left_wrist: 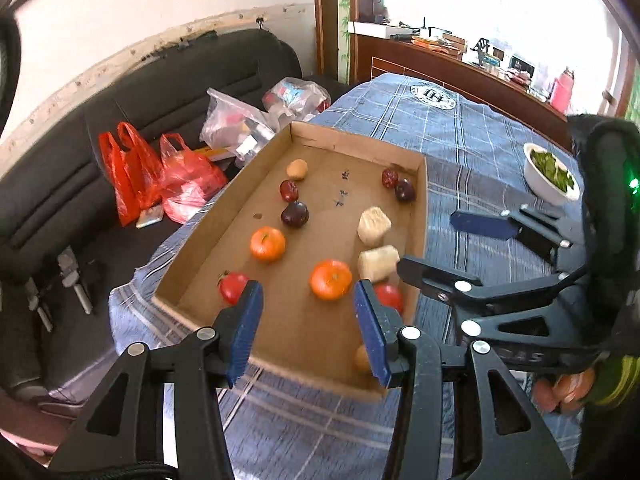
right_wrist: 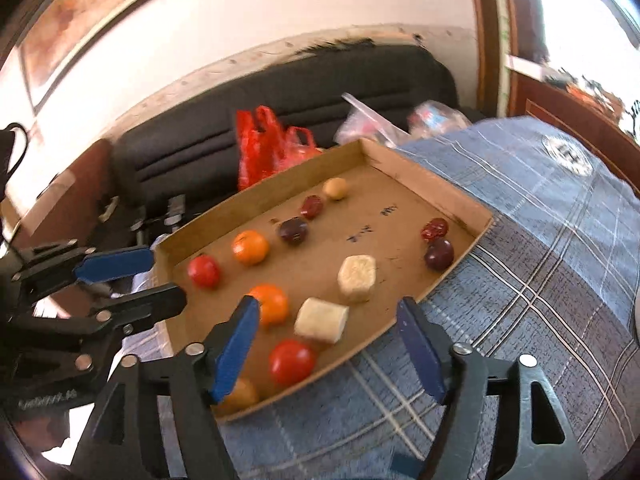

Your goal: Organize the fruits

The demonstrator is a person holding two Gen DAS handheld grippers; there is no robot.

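My left gripper [left_wrist: 308,332] and right gripper [right_wrist: 332,350] both hover with jaws released, gripping nothing. Beyond them the fruits lie in two rows in the cardboard tray [right_wrist: 404,168], an orange [left_wrist: 331,279] nearest my left jaws, on the blue-checked worktop [right_wrist: 540,280].

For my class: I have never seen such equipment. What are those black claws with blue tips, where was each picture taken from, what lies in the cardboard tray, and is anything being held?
They are two hand-held grippers, one in each of a person's hands, each carrying a wide-angle camera looking along its fingers. One picture looks from the left gripper, with the right gripper beside it; the other looks from the right one.

On a blue checked cloth sits a cardboard tray holding tomatoes, oranges, dark plums, pale blocks and other small fruits. Both grippers are open and hold nothing.
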